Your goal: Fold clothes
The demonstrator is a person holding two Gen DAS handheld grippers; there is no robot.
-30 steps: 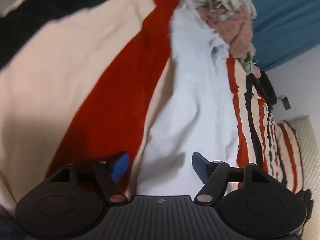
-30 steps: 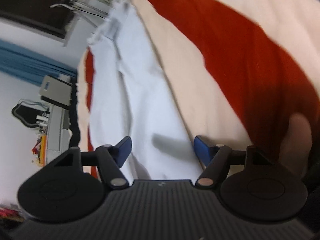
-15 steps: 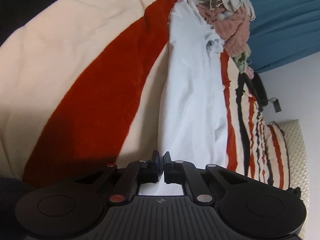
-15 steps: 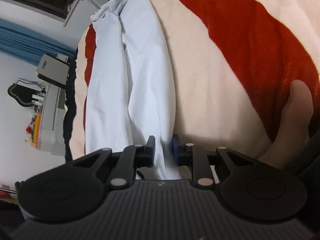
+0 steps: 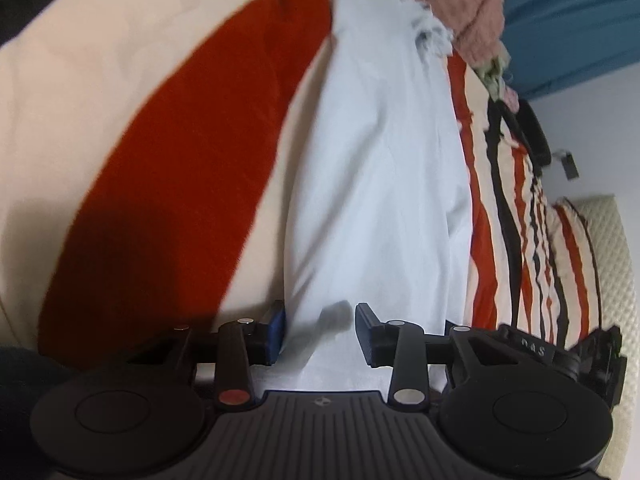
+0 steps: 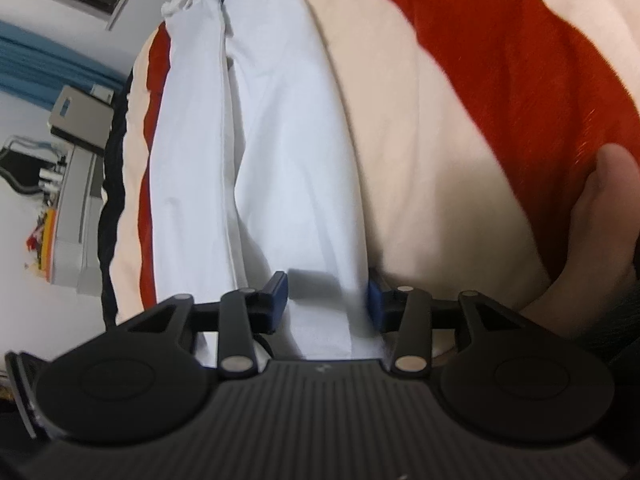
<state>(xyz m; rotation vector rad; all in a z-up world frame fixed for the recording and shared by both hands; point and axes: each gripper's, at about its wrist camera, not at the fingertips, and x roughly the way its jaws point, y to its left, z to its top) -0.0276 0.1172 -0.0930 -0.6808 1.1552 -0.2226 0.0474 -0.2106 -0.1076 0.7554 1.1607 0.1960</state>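
Observation:
A pale blue-white garment (image 5: 380,168) lies stretched out long on a striped blanket (image 5: 120,100). It also shows in the right wrist view (image 6: 280,140), folded lengthwise with a seam down it. My left gripper (image 5: 320,332) is open, its jaws apart over the garment's near end. My right gripper (image 6: 328,300) is open too, straddling the garment's near edge. Neither holds cloth.
A pile of pink and greenish clothes (image 5: 472,12) lies at the garment's far end. A blue curtain (image 5: 580,20) hangs behind. A cream pillow (image 5: 608,260) is at right. A hand (image 6: 592,220) rests on the blanket (image 6: 460,120). Grey furniture (image 6: 76,200) stands at left.
Both grippers were open a second ago, shut on the garment's near end half a second ago, and have now opened again, letting it go.

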